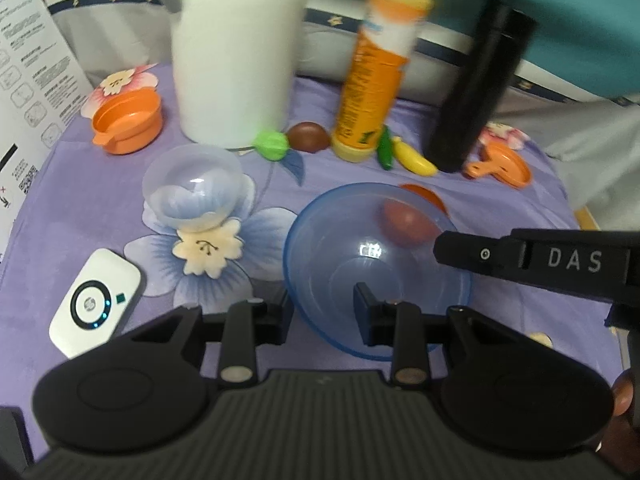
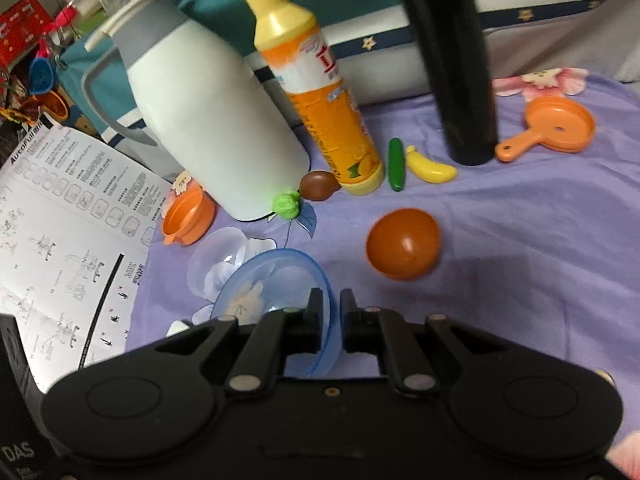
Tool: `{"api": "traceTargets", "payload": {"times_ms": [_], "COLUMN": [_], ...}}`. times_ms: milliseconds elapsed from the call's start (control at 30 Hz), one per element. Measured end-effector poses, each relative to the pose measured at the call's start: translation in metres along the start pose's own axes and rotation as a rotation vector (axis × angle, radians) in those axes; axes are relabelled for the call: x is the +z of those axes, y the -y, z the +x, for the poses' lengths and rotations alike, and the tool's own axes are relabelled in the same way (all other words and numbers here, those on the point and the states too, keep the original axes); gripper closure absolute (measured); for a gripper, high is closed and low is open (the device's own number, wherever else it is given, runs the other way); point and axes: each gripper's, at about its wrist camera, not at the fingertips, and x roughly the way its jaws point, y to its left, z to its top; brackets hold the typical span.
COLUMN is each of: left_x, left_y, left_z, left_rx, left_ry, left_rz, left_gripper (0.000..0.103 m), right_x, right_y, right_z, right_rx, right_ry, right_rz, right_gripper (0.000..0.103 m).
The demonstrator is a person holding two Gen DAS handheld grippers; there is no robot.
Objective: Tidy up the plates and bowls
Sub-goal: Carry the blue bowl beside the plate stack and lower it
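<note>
A blue translucent bowl point(image 1: 360, 248) sits tilted on the purple flowered cloth point(image 1: 100, 216). My left gripper point(image 1: 322, 312) is open, its fingers straddling the bowl's near rim. My right gripper point(image 2: 331, 316) is shut on the blue bowl's point(image 2: 272, 276) rim; its arm shows in the left wrist view point(image 1: 540, 264). A clear bowl point(image 1: 192, 188) lies upturned to the left, also seen in the right wrist view point(image 2: 216, 256). An orange-brown bowl point(image 2: 404, 244) lies upturned right of the blue one. A small orange bowl point(image 1: 128, 120) and an orange toy pan point(image 1: 504, 164) sit farther back.
A white jug point(image 1: 236, 48), an orange bottle point(image 1: 376, 80) and a black flask point(image 1: 476, 88) stand at the back. Toy fruit lies among them: a green ball point(image 1: 272, 144), a brown one point(image 1: 308, 136), a cucumber and a banana point(image 1: 412, 160). A white device point(image 1: 96, 304) and an instruction sheet point(image 2: 60, 216) lie left.
</note>
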Motion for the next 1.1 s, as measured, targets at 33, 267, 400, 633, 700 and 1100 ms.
{"api": "traceTargets", "payload": {"times_ms": [33,267,400,633,700,1100], "left_x": [-0.003,-0.027,-0.042,-0.072,-0.079,-0.110], "left_y": [0.003,0.025,0.036,0.057,0.061,0.085], "left_z": [-0.004,-0.034,-0.047,-0.061,-0.062,-0.063], "left_rx": [-0.008,-0.052,-0.075,-0.118,-0.121,-0.132], "left_ry": [0.000,-0.015,-0.026,-0.080,-0.092,-0.142], "left_rz": [0.012,0.100,0.144,0.209,0.226,0.309], "left_gripper": [0.072,0.072,0.070,0.067,0.067,0.066], "right_x": [-0.002,-0.031,-0.052,-0.085,-0.094,-0.138], "right_y": [0.001,0.016,0.027,0.042,0.047,0.071], "right_z": [-0.006,-0.055,-0.078,-0.113,-0.120,-0.140], "right_rx": [-0.001,-0.010,-0.010,-0.026,-0.029,-0.054], "right_ry": [0.005,0.034,0.032,0.037,0.032,-0.002], "right_rz": [0.005,0.056,0.087,0.119,0.129,0.177], "right_gripper": [0.094,0.094,0.094,0.094,0.094,0.094]}}
